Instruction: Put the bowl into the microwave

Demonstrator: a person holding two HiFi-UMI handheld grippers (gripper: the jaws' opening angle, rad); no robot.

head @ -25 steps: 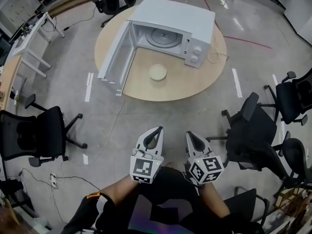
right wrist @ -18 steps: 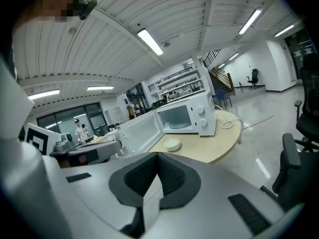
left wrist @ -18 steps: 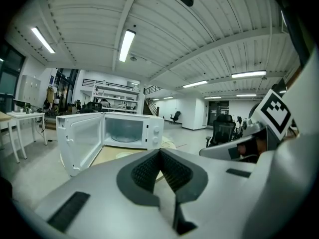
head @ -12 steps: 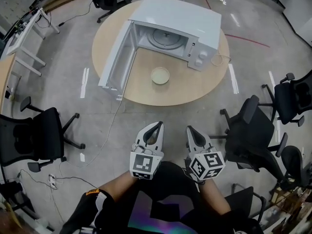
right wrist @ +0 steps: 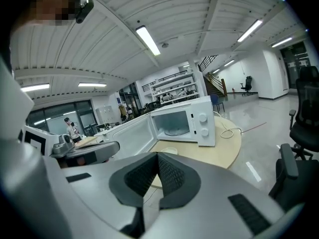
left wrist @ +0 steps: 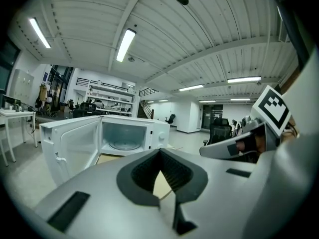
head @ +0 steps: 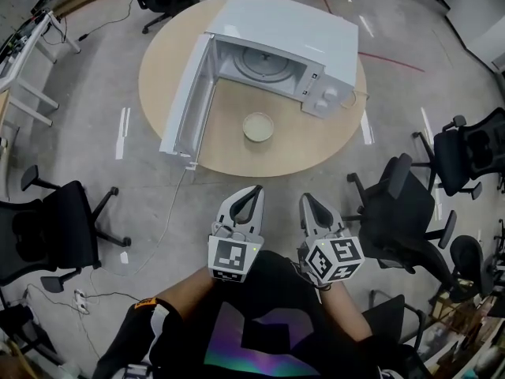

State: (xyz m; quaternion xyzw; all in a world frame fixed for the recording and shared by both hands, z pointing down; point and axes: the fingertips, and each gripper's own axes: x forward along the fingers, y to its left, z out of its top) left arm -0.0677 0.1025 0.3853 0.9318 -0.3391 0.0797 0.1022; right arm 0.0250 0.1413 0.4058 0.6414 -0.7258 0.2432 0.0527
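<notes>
Ahead, mouth-up bowl (head: 258,126) before open microwave (head: 293,31); left gripper (head: 256,189) and right gripper (head: 305,198) each pinched together, empty.

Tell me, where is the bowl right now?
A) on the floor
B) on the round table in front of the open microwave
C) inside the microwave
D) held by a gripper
B: the bowl sits on the round table, just outside the microwave, whose door is open.
</notes>
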